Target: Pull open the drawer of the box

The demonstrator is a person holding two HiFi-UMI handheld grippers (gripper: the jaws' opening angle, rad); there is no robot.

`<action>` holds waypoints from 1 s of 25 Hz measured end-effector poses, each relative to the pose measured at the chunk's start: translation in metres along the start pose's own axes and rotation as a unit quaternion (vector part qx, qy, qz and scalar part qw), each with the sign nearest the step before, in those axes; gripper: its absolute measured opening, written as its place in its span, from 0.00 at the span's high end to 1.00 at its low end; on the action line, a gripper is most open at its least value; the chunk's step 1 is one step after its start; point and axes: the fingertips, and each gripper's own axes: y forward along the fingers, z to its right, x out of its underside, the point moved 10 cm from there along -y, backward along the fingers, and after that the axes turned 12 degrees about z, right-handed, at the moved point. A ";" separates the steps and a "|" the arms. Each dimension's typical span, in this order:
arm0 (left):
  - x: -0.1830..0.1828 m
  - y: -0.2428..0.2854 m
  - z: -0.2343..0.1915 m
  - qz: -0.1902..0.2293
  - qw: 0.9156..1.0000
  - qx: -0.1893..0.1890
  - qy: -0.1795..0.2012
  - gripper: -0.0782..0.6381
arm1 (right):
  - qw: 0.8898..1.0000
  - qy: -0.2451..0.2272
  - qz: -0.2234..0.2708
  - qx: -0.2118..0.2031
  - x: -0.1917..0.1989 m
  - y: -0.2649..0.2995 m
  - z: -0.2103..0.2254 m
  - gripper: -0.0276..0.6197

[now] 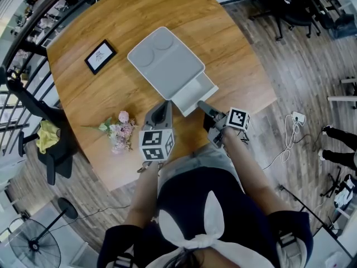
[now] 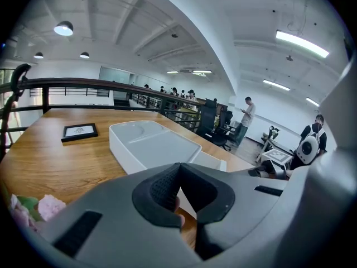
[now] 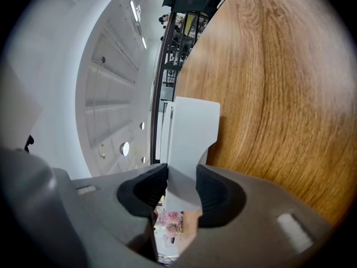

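Note:
A white box (image 1: 164, 60) lies on the round wooden table (image 1: 111, 15). Its drawer (image 1: 195, 94) sticks out a short way toward me. My right gripper (image 1: 202, 105) is at the drawer's front. In the right gripper view its pads (image 3: 212, 191) press on both sides of the drawer's white handle tab (image 3: 187, 149), so the right gripper (image 3: 181, 188) is shut on it. My left gripper (image 1: 165, 106) hovers just left of the drawer, by the box's near corner. In the left gripper view its fingertips meet with nothing between them, so the left gripper (image 2: 178, 169) is shut, and the box (image 2: 150, 144) lies beyond it.
A black picture frame (image 1: 100, 56) lies at the table's left. A bunch of pink flowers (image 1: 120, 130) lies near the front edge, left of my left gripper. A dark chair (image 1: 47, 138) and a floor fan (image 1: 44, 233) stand beside the table.

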 end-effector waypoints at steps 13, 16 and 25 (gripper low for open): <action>0.000 -0.001 0.014 0.000 1.000 0.001 0.000 0.87 | 1.000 0.001 -0.001 0.007 -0.002 -0.015 0.002 0.72; 0.000 -0.001 0.016 0.000 1.000 0.004 -0.002 0.87 | 1.000 0.004 -0.003 0.005 -0.003 -0.019 0.005 0.72; -0.006 -0.002 0.014 0.005 1.000 0.000 -0.007 0.87 | 1.000 0.003 -0.008 0.008 -0.003 -0.021 0.002 0.72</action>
